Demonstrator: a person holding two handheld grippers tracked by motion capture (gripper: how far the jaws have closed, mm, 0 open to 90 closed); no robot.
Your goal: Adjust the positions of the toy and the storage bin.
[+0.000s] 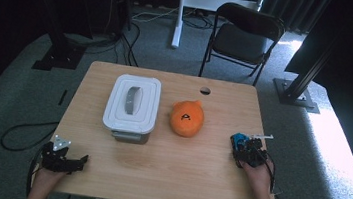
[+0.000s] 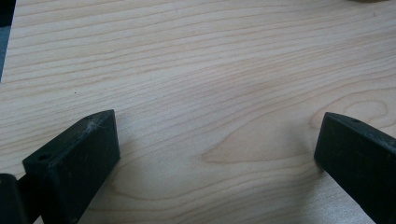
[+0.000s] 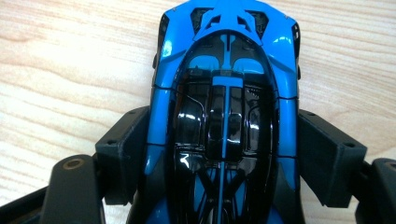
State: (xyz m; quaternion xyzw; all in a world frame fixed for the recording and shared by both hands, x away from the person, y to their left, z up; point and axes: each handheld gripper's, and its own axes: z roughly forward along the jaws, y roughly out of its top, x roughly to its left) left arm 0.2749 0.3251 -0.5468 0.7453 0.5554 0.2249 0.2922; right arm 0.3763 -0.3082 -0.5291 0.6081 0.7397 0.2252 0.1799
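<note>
Grip: right gripper (image 3: pixel 224 154) clamps the blue toy car (image 3: pixel 226 102) by both flanks, lengthwise, at the near right of the table (image 1: pixel 156 172), so it stays steady.
Spare: left gripper (image 2: pixel 215 158) wide, empty, near left.
Count: one car, one lidded white box (image 1: pixel 131 107), one orange plush (image 1: pixel 187 118), two grippers.

Toy car (image 3: pixel 226 116): glossy blue body, black canopy, thin blue stripe down middle. Gripper pads (image 3: pixel 123 154) at its 3 and 9 o'clock: matte black. Table (image 1: pixel 167 164): pale wood, wavy grain. Box (image 1: pixel 131 105): white lid, grey handle. Plush (image 1: pixel 187 118) at box's 3 o'clock: orange, black mark.
</note>
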